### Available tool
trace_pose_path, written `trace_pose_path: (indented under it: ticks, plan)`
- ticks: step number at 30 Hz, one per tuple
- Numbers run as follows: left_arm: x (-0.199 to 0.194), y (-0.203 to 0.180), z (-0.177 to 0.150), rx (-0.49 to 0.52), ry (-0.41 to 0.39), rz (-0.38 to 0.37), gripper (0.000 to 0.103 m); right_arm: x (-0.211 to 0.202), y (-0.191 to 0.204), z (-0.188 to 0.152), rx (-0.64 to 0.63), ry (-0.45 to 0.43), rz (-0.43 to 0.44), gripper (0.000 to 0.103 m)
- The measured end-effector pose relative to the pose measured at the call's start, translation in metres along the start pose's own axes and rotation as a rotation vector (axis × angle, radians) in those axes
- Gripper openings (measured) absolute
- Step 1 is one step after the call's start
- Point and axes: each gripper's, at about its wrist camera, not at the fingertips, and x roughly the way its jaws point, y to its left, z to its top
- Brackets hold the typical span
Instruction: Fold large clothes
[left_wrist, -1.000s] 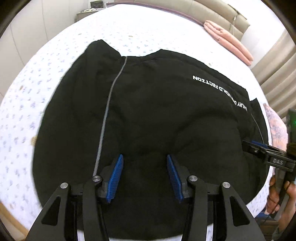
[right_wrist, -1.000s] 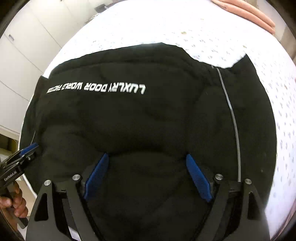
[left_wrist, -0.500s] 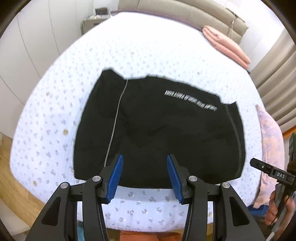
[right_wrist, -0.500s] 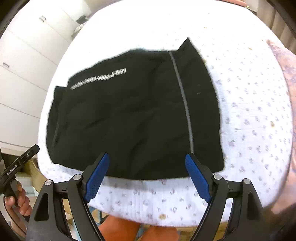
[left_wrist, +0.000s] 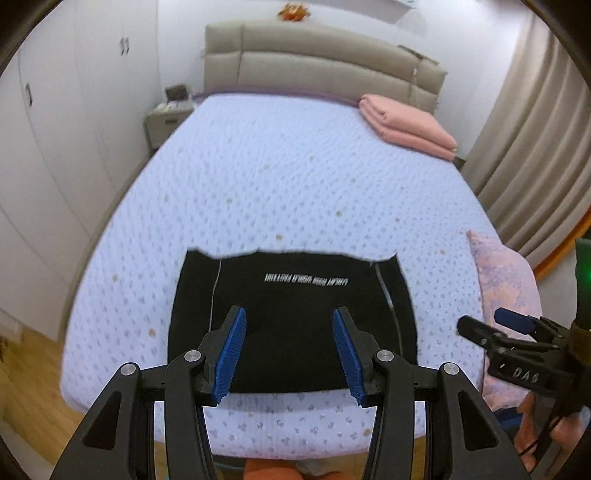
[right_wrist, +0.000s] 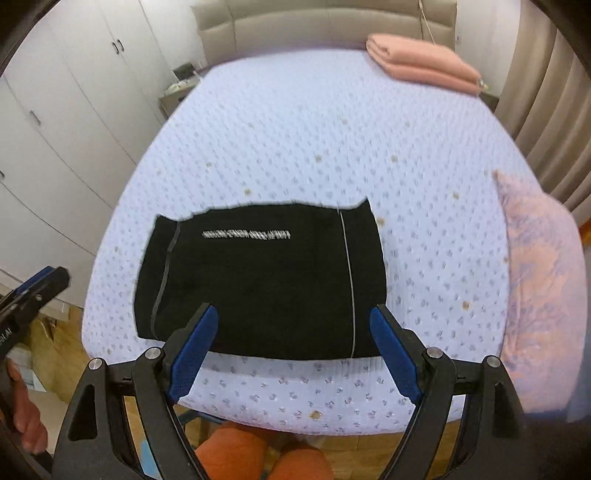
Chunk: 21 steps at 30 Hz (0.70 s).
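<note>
A black garment (left_wrist: 295, 317) with a white line of text and grey side stripes lies folded into a flat rectangle near the foot edge of the bed (left_wrist: 295, 177). It also shows in the right wrist view (right_wrist: 258, 280). My left gripper (left_wrist: 290, 350) is open and empty, held well above and back from the garment. My right gripper (right_wrist: 291, 350) is open wide and empty, also raised clear of the garment. Each gripper shows at the edge of the other's view, the right gripper (left_wrist: 495, 328) and the left gripper (right_wrist: 40, 284).
A folded pink blanket (left_wrist: 406, 125) lies at the head of the bed by the beige headboard (left_wrist: 317, 62). A pink patterned pillow (right_wrist: 539, 280) lies at the bed's right edge. White wardrobes (right_wrist: 55, 110) stand on the left, curtains (left_wrist: 532, 129) on the right.
Both grippers have pulled up and back from just above the garment, so the whole bed now shows. The garment stays flat in the same place.
</note>
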Motion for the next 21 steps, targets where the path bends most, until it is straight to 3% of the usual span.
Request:
trace_pose_path:
  ticks: [8, 13, 21]
  plan:
    - [-0.032, -0.013, 0.026, -0.017, -0.057, 0.003, 0.051, -0.04, 0.023, 0.02, 0.008, -0.068, -0.065, 0.09]
    - [-0.02, -0.008, 0.034, -0.017, -0.033, 0.069, 0.051, -0.036, 0.04, 0.035, -0.011, -0.064, -0.073, 0.09]
    - [0.01, 0.004, 0.051, 0.001, 0.01, 0.084, 0.051, -0.004, 0.049, 0.05, 0.019, -0.012, -0.083, 0.09]
